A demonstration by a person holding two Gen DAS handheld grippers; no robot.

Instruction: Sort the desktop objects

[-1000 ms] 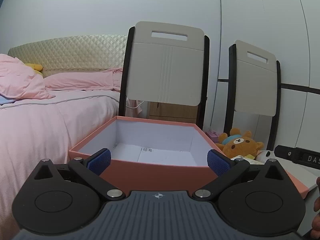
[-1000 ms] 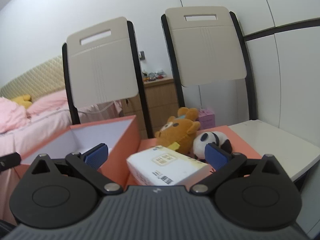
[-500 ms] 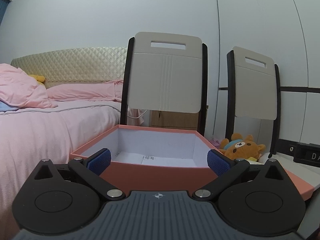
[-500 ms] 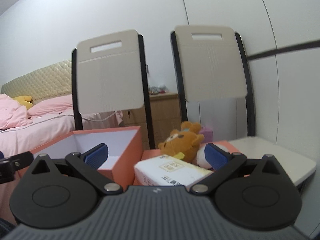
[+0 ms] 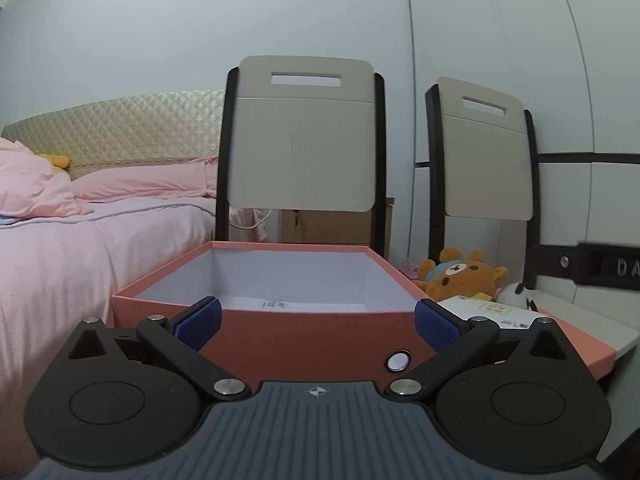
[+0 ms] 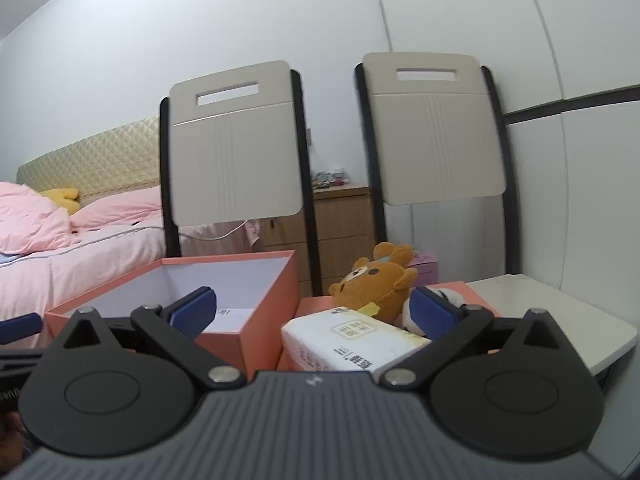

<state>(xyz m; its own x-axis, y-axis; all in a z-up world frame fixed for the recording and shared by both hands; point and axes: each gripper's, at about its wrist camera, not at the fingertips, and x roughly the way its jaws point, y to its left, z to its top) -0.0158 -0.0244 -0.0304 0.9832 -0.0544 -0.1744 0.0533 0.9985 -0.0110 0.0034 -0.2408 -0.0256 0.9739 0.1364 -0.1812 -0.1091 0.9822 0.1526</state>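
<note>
An open orange box (image 5: 304,340) with a white inside stands right in front of my left gripper (image 5: 318,320), which is open and holds nothing. In the right wrist view the same orange box (image 6: 264,316) is at the left. Beside it on an orange lid (image 6: 310,304) lie a white tissue pack (image 6: 352,340), a brown bear plush (image 6: 374,282) and a panda plush (image 6: 452,298), partly hidden by my finger. My right gripper (image 6: 314,314) is open just short of the tissue pack. The left wrist view also shows the bear plush (image 5: 460,278), tissue pack (image 5: 484,308) and panda plush (image 5: 518,294).
Two beige folding chairs (image 5: 306,136) (image 6: 432,132) lean against the wall behind the white table (image 6: 560,320). A bed with pink bedding (image 5: 60,240) lies to the left. A wooden nightstand (image 6: 340,224) stands between the chairs. The right gripper's black body (image 5: 600,268) shows at the right edge.
Both grippers have dropped lower and closer to the table, so the views sit nearly level with the box rim. Both stay open; no object has moved.
</note>
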